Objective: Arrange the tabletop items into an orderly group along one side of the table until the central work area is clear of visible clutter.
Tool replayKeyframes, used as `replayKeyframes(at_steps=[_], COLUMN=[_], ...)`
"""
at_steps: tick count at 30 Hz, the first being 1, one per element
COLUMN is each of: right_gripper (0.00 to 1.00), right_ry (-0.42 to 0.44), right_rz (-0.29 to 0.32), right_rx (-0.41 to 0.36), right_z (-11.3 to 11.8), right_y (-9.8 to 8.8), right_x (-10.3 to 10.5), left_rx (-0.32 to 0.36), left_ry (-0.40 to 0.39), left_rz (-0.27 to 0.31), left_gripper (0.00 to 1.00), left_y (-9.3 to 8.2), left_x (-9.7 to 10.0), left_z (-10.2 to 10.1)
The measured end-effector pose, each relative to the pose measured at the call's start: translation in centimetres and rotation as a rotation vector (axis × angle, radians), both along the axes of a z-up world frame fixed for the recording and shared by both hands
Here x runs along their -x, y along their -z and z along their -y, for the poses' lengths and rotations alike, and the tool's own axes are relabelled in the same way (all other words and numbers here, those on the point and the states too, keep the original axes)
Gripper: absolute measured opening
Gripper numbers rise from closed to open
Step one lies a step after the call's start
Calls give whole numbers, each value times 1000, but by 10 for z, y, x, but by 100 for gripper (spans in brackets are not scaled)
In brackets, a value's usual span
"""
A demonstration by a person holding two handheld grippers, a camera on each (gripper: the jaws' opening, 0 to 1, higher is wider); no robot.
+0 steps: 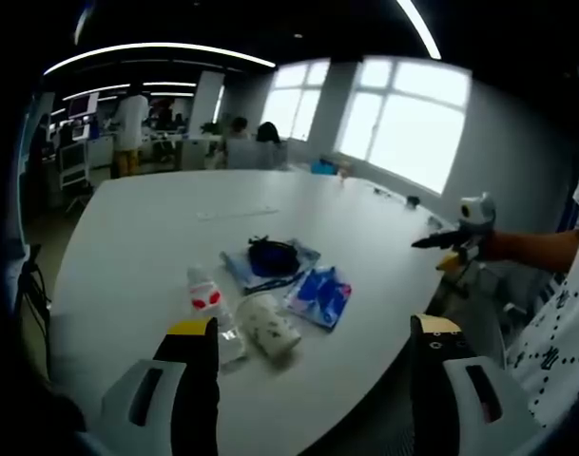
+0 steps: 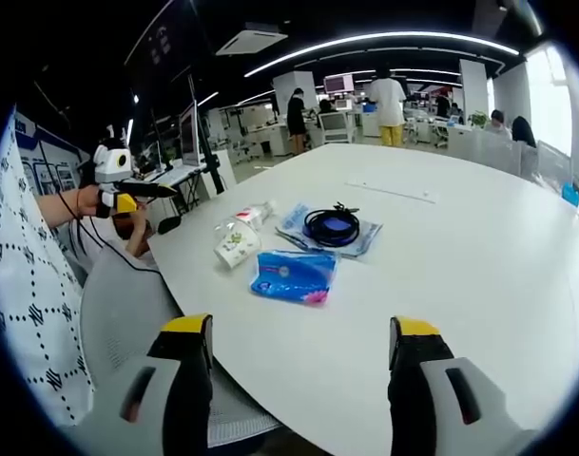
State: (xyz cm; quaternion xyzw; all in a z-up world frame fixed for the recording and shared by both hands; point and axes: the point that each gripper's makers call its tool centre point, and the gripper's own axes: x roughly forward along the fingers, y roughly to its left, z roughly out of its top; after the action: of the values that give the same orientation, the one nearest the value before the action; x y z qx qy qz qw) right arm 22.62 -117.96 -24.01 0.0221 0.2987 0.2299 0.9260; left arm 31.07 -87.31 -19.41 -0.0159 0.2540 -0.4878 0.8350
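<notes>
Near the table [image 2: 479, 275] edge, both grippers hang with jaws wide apart, holding nothing: the left gripper [image 1: 313, 380] and the right gripper [image 2: 303, 380]. Farther in lies a blue packet [image 2: 294, 275]. Beside it rest a white tube [image 2: 237, 242] and a small bottle [image 2: 256, 216]. Behind the packet sits a black cable [image 2: 332, 226] on a flat pouch [image 2: 360, 239].

Items [image 2: 289, 249] cluster near table [image 2: 479, 247] edge; surface beyond lies open.

Both views face the white table [image 1: 156, 237] from opposite edges, sharing its clutter
</notes>
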Motion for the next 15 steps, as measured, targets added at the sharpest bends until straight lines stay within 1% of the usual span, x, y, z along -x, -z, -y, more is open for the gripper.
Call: replayKeyframes(at_steps=[7, 15], right_gripper=[73, 72], right_ry=[-4, -12], right_rz=[4, 7], right_rx=[-4, -6], right_z=[-5, -12], right_y=[0, -2], right_x=[-1, -4], left_rx=[-1, 7], left_ry=[-9, -1], left_rz=[6, 15], left_gripper=[79, 78], left_y=[-1, -5], left_x=[-4, -7], left_z=[3, 12])
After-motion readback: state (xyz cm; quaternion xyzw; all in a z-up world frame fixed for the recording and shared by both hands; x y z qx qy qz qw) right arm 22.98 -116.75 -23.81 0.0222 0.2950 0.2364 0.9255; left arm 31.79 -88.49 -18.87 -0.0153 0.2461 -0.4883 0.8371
